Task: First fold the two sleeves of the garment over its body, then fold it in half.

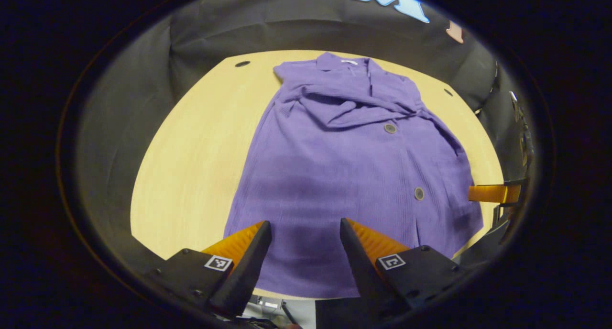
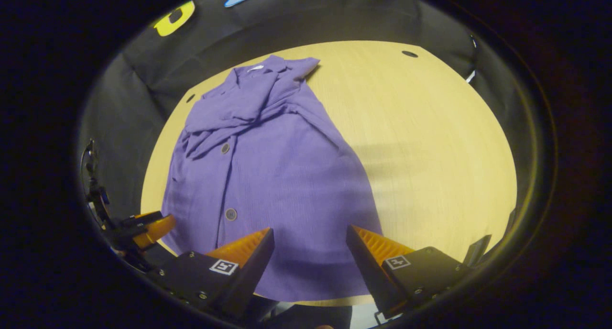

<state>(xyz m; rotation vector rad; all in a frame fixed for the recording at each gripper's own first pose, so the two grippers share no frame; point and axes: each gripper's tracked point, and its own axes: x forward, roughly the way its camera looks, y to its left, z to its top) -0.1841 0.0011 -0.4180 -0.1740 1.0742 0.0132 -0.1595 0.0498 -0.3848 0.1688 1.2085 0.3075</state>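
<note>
Garment (image 1: 344, 176) lies flat on the table (image 1: 191, 152) in the left gripper view, collar far, hem near, both sleeves (image 1: 349, 106) folded across the chest. The left gripper (image 1: 306, 228) hangs over the hem, jaws wide and empty; the right gripper (image 1: 492, 193) shows at the right edge.

In the right gripper view the garment (image 2: 267, 176) sits left of centre. The right gripper (image 2: 311, 235) hovers above its near hem, jaws wide, holding nothing.

Dim, warm light; soft shadows; edges fisheye-warped.
</note>
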